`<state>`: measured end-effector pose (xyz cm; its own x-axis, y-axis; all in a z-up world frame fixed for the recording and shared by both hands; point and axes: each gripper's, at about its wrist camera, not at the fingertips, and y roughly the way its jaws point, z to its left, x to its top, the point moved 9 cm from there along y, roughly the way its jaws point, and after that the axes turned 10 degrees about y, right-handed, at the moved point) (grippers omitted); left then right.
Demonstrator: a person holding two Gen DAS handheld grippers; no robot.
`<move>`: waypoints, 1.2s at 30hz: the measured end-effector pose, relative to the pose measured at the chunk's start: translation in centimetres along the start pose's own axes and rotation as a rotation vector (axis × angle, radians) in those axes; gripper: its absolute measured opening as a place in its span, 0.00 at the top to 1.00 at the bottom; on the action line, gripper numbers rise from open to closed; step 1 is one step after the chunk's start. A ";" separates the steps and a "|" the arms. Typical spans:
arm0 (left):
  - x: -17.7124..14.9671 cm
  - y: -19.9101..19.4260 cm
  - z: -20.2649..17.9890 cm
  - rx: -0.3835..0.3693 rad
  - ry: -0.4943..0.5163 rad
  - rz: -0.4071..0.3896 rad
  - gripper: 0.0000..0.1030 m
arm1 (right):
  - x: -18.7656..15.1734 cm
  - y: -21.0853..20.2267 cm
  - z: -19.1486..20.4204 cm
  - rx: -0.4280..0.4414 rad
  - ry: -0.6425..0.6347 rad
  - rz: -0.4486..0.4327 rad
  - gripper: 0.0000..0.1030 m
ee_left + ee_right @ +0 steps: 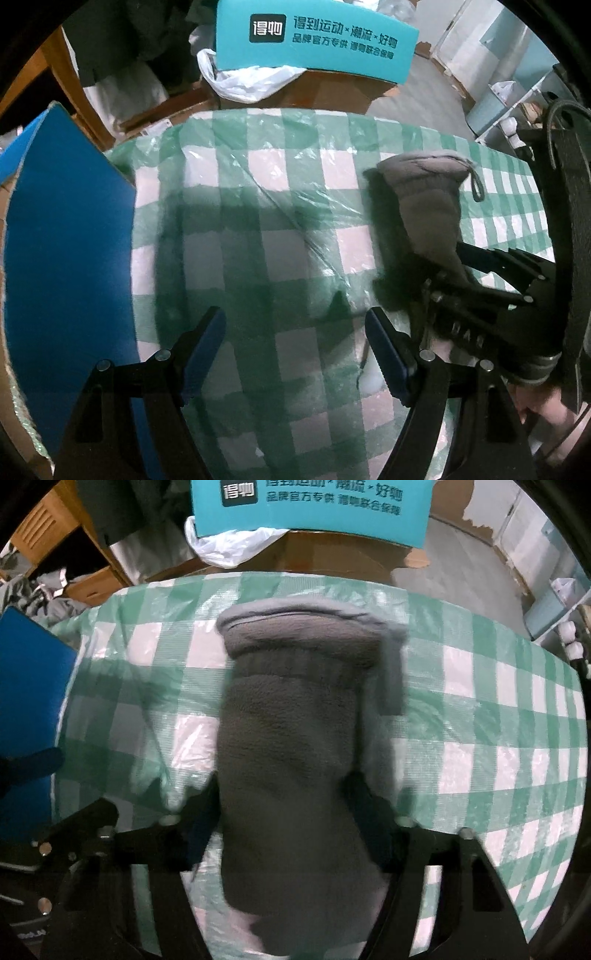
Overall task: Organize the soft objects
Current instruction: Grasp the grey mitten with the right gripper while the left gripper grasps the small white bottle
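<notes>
A soft grey fleece mitten (295,738) with a lighter quilted back and a hanging loop is held in my right gripper (288,805), whose jaws are shut on its lower part. It hangs above the green-and-white checked tablecloth (480,720). In the left wrist view the same mitten (424,195) shows at the right, gripped by the right gripper (454,273). My left gripper (295,328) is open and empty over the cloth, left of the mitten.
A blue box (70,258) stands at the table's left edge, also in the right wrist view (29,701). Behind the table are a teal printed carton (314,37), a white plastic bag (251,81), brown cardboard and wooden furniture (48,528).
</notes>
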<state>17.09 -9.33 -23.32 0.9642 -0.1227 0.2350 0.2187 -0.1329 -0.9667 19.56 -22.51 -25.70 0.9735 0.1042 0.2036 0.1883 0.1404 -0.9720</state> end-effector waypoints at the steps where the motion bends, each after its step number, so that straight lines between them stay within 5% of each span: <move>1: 0.0 0.0 -0.1 -0.006 -0.001 0.000 0.23 | 0.0 0.0 -0.3 -0.006 0.002 -0.002 0.56; 3: -0.2 -0.1 -0.3 -0.023 -0.006 -0.004 0.23 | 0.0 -0.3 -0.7 0.004 0.014 -0.006 0.77; 6: -0.4 -0.2 -0.9 -0.032 0.003 -0.006 0.23 | 0.1 -1.0 -1.2 0.037 0.035 -0.026 0.84; 21: -2.2 1.4 -4.4 -0.049 0.033 0.047 0.23 | -2.7 -3.8 -2.6 0.068 0.062 -0.051 0.84; 30: -2.9 2.1 -5.6 -0.038 0.056 0.061 0.31 | -5.0 -4.1 -2.9 0.085 0.052 -0.038 0.84; 36: -2.8 2.5 -6.5 0.016 0.090 0.045 0.45 | -5.4 -4.3 -3.2 0.102 0.068 -0.037 0.84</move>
<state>13.94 -15.70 -25.76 0.9561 -0.2157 0.1985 0.1782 -0.1097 -0.9779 13.95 -26.77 -22.99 0.9733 0.0305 0.2276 0.2137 0.2431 -0.9462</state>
